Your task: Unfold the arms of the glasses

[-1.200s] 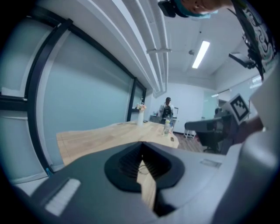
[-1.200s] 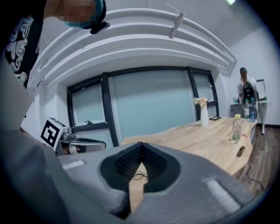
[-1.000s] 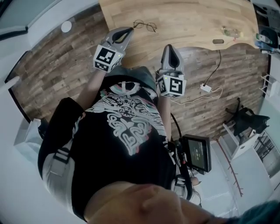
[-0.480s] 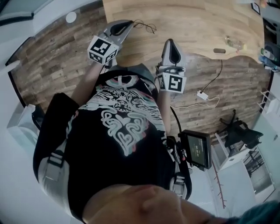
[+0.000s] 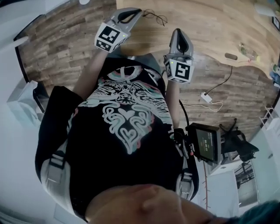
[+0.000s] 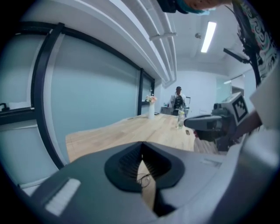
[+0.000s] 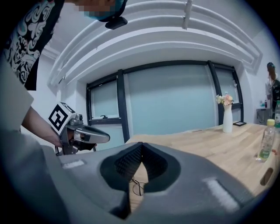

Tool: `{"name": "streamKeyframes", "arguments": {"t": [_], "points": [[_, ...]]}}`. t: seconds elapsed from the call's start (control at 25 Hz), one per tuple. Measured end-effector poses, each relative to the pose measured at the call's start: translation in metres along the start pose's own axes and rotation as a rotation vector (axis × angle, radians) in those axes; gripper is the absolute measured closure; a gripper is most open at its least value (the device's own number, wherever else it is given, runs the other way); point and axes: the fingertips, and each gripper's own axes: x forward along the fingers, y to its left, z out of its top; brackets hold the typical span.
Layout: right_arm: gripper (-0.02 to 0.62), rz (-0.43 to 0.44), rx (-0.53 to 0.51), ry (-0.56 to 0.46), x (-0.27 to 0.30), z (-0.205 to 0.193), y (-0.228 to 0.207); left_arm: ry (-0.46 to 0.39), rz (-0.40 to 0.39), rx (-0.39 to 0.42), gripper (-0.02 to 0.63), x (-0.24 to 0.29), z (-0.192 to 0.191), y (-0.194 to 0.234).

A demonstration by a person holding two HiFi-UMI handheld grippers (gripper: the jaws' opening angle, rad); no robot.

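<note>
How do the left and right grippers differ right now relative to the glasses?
The left gripper sits close beside the glasses; the right gripper hangs farther back. The left gripper angles across toward them; the right gripper points straight ahead. Both have jaws shut, holding nothing.

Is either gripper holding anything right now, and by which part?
Nothing. The left hand-held gripper and right hand-held gripper are shut and empty; the glasses lie on the table ahead.

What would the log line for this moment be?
left gripper: shut, empty | right gripper: shut, empty | glasses: on table, untouched
</note>
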Motion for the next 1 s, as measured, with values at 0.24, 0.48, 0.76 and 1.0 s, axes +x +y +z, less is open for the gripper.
{"name": "streamKeyframes", "arguments": {"t": [0.24,0.48,0.76,1.0], "points": [[0.597,0.017,-0.039,0.042,-0.002,-0.010,-0.003,0.045,0.011,0.061,0.617,0.011,-0.012,-0.008],[0.597,0.014,-0.078,0.082,-0.001,-0.025,-0.004,0.085,-0.026,0.181,0.617,0.023,-0.024,-0.020],[0.597,0.021,-0.067,0.099,0.004,-0.029,0.003,0.143,-0.034,0.242,0.617,0.029,-0.036,-0.020],[0.597,0.010,-0.064,0.145,0.018,-0.044,0.002,0.180,-0.112,0.271,0.617,0.043,-0.048,-0.026]]}}
